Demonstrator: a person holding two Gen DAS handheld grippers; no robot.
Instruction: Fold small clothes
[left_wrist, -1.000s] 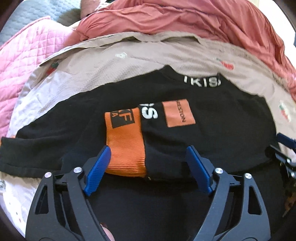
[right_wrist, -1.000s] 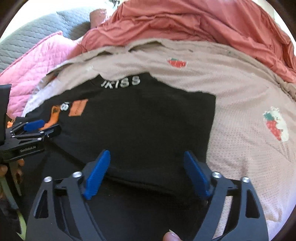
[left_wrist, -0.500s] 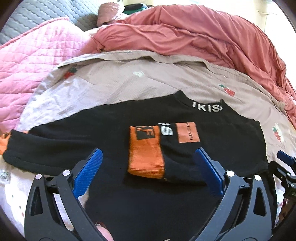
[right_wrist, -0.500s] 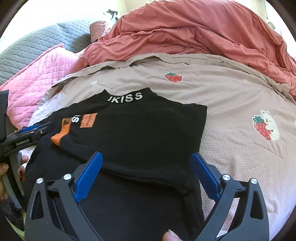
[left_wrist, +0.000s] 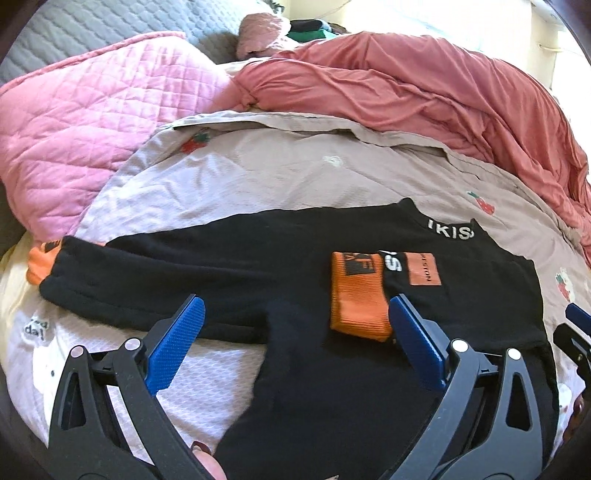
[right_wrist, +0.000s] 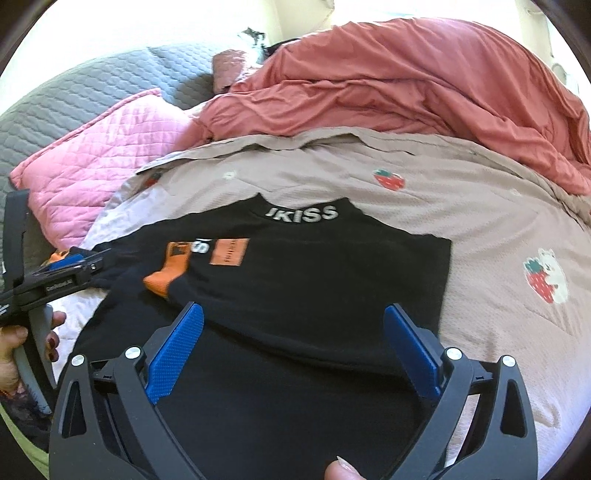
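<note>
A black long-sleeved top (left_wrist: 280, 266) (right_wrist: 332, 280) with white letters on its collar lies flat on the bed. Its right sleeve is folded across the chest and ends in an orange cuff (left_wrist: 356, 295) (right_wrist: 168, 267). The left sleeve (left_wrist: 122, 280) lies stretched out to the left, its orange cuff at the far left. My left gripper (left_wrist: 295, 332) is open and empty above the top's left side. My right gripper (right_wrist: 293, 338) is open and empty above the folded right half. The left gripper also shows at the left edge of the right wrist view (right_wrist: 70, 267).
The top lies on a beige strawberry-print sheet (left_wrist: 295, 177) (right_wrist: 498, 229). A rumpled salmon duvet (left_wrist: 424, 92) (right_wrist: 406, 85) is piled behind it. A pink quilted blanket (left_wrist: 92, 122) (right_wrist: 99, 155) lies at the back left, on a grey quilted cover (right_wrist: 81, 96).
Both grippers have pulled back and risen from the top. The left one has swung left, so the outstretched left sleeve now fills its view. The folded sleeve stays in place.
</note>
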